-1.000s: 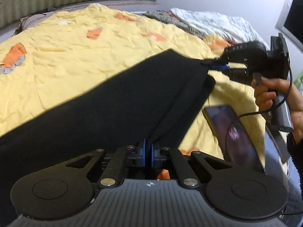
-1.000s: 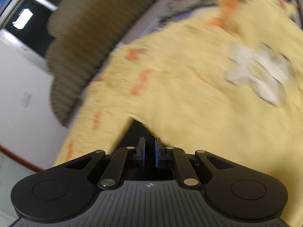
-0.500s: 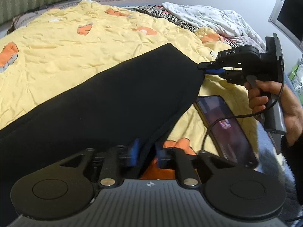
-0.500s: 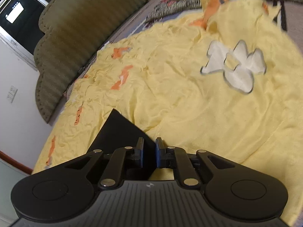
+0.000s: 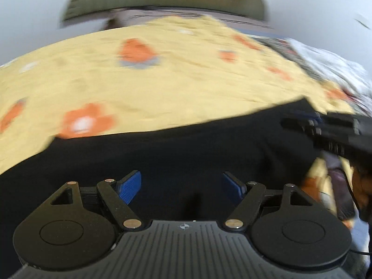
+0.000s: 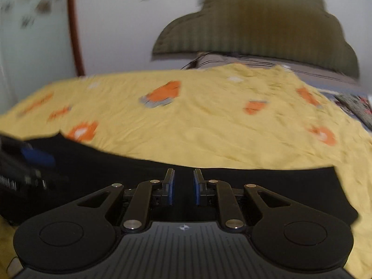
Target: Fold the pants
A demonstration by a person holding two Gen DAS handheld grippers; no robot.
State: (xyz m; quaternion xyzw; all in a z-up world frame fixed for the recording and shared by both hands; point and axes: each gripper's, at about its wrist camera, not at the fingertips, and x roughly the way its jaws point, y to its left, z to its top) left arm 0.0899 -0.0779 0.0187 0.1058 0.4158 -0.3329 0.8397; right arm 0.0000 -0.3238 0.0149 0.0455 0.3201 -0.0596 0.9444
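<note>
**Both grippers released over the black pants on the yellow bedspread**

The left gripper hangs with its blue pads spread wide apart and nothing between them; the black pants lie directly beneath and ahead of it. The right gripper shows a narrower gap between its own blue pads, parted and holding no cloth, poised just above the pants; in the left wrist view it reaches in over the pants' far right corner, and in the right wrist view the left gripper sits blurred over their left end.

The pants stretch as a flat dark band across the near side of the yellow bedspread; their far edge runs against the bedspread's orange patches. Right of the pants, beside the right gripper, something dark and flat lies on the bedspread, too blurred to name. Beyond the pants, at the bedspread's far side, stands an olive padded headboard; both views are smeared by motion.
</note>
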